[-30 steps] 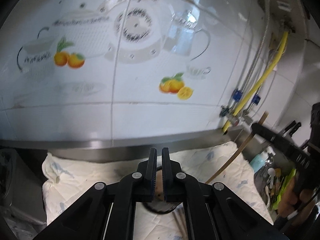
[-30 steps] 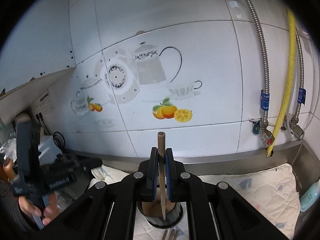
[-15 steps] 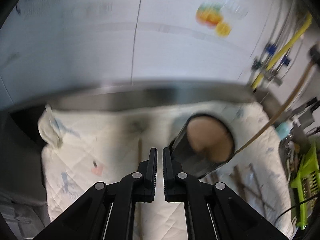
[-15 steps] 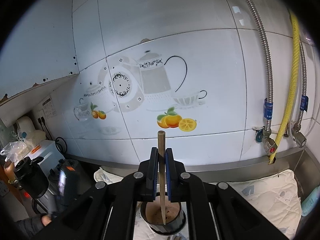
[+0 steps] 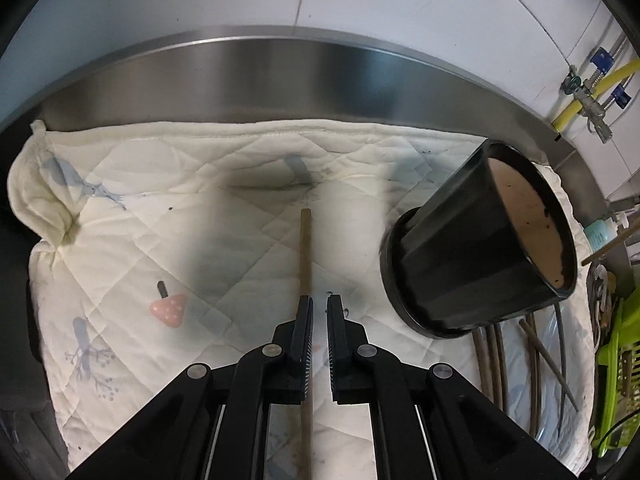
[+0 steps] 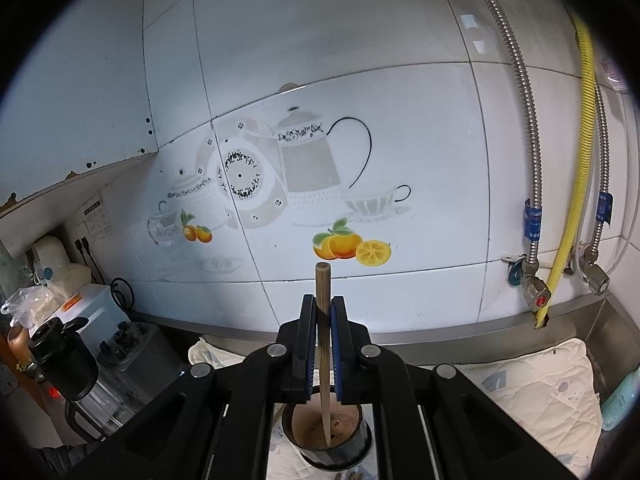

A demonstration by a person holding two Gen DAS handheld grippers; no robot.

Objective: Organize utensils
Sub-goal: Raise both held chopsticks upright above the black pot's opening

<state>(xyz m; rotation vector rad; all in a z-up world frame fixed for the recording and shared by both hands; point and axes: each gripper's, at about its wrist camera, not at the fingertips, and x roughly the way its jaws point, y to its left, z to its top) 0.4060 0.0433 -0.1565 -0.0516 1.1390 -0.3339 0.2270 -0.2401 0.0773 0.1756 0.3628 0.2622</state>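
A: Right gripper (image 6: 320, 332) pinches a chopstick (image 6: 322, 320) upright, tip over the black cup (image 6: 326, 440). Advice: lower it straight, release only once it is inside.

B: Left gripper (image 5: 318, 320), jaws nearly together, empty. A loose chopstick (image 5: 305, 252) lies on the quilted cloth (image 5: 120, 260), just beside its left finger; spread wider before straddling it

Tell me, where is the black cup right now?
The black cup stands on the white quilted mat, at the right in the left wrist view, near the steel ledge. Several chopsticks lie just beside it.
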